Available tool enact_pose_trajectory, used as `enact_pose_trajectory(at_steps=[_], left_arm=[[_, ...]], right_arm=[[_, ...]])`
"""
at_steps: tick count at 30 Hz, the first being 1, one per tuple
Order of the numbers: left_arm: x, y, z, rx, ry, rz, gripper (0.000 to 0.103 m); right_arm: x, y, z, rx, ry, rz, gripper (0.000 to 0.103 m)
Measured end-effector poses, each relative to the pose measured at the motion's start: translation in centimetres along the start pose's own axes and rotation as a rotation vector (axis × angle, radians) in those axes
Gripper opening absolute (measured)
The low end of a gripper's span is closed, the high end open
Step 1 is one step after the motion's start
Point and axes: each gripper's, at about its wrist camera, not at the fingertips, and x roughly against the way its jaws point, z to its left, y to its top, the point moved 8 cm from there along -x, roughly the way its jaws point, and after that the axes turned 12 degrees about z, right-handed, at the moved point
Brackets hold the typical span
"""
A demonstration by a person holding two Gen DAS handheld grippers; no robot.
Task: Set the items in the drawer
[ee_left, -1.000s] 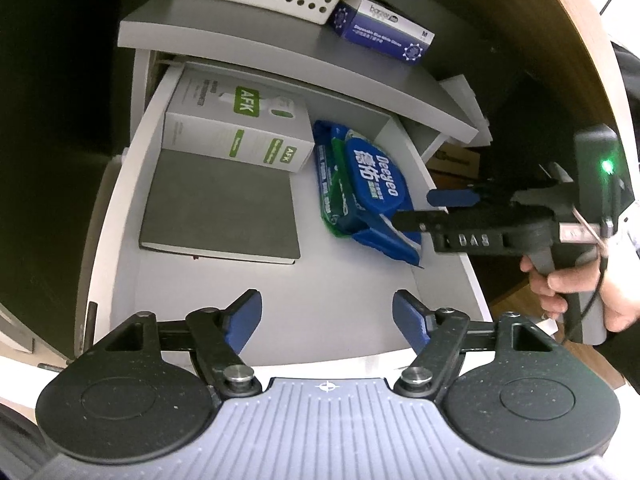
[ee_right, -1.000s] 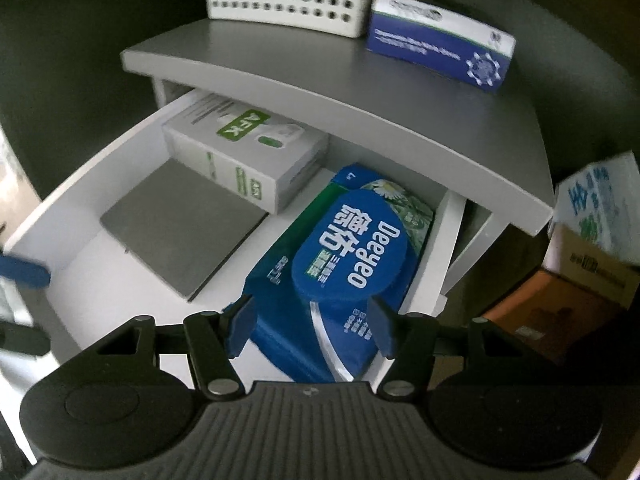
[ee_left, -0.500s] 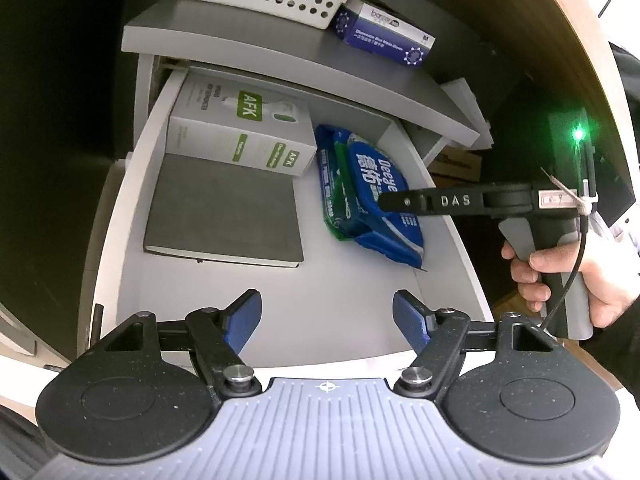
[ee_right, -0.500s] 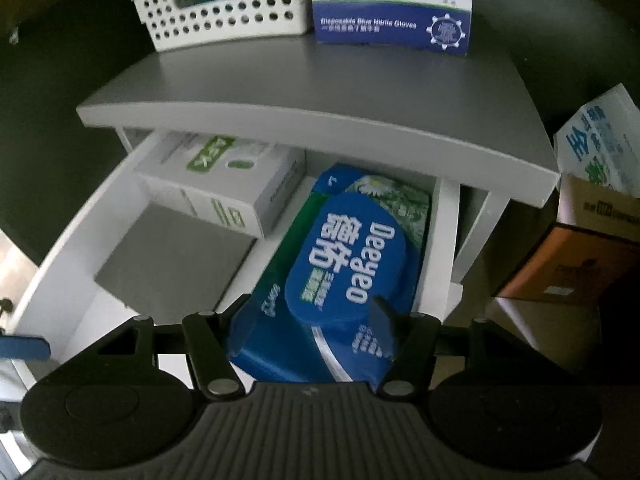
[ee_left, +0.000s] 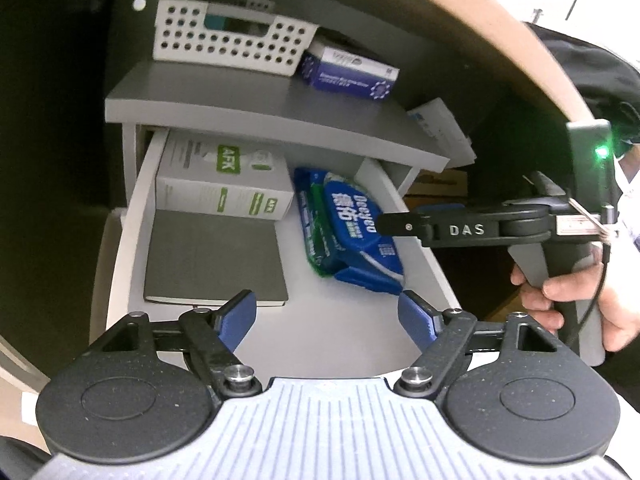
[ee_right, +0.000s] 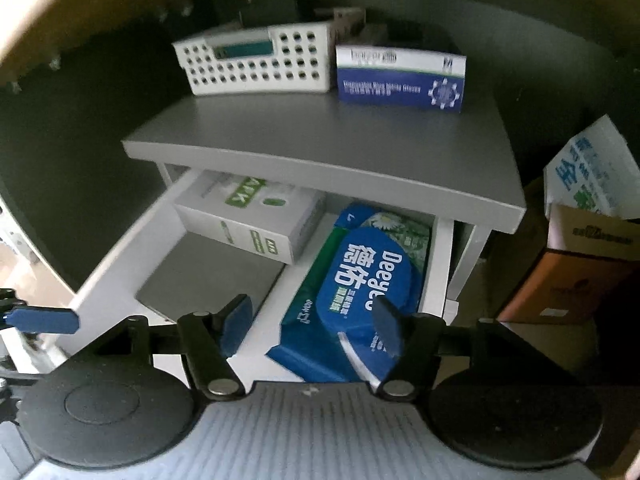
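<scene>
The white drawer (ee_left: 134,236) stands pulled out under a grey cabinet top (ee_left: 260,110). Inside lie a white AFK box (ee_left: 222,182) at the back left, a grey notebook (ee_left: 214,260) in front of it, and a blue Deeyeo wipes pack (ee_left: 352,228) on the right. My left gripper (ee_left: 326,316) hangs open and empty over the drawer's front. My right gripper (ee_right: 312,318) is open and empty above the wipes pack (ee_right: 360,292). In the left wrist view the right gripper (ee_left: 412,218) reaches in from the right, held by a hand (ee_left: 576,300).
On the cabinet top sit a white perforated basket (ee_left: 230,42) and a blue glove box (ee_left: 350,76). Cardboard boxes (ee_right: 592,248) stand on the floor to the right of the cabinet. A wooden desk edge (ee_left: 500,40) arches overhead.
Both grippers have drawn back and up from the drawer, so more of the cabinet top shows. The right gripper stays open over the wipes pack, which has not moved.
</scene>
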Motion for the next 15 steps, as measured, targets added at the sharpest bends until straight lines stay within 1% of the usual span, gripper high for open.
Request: enact_pose_trajectory(at_steps=[5, 9, 12, 14, 15], left_arm=[[1.6, -0.6, -0.6, -0.018, 0.008, -0.028, 0.085], [2.8, -1.3, -0.7, -0.014, 0.016, -0.051, 0.086], [3.8, -2.0, -0.8, -0.018, 0.03, -0.066, 0.092], [4.2, -2.6, -0.7, -0.016, 0.04, -0.072, 0.1], [4.4, -3.0, -0.6, -0.014, 0.043, -0.074, 0.102]], right_arm=[[3.2, -1.8, 0.8, -0.026, 0.0, -0.049, 0.074], [5.4, -3.7, 1.5, -0.051, -0.012, -0.083, 0.077], [6.7, -5.2, 2.0, -0.072, -0.023, -0.108, 0.085], [7.5, -6.2, 2.5, -0.07, -0.043, -0.129, 0.096], [7.9, -6.7, 2.7, -0.068, -0.048, -0.137, 0.098]])
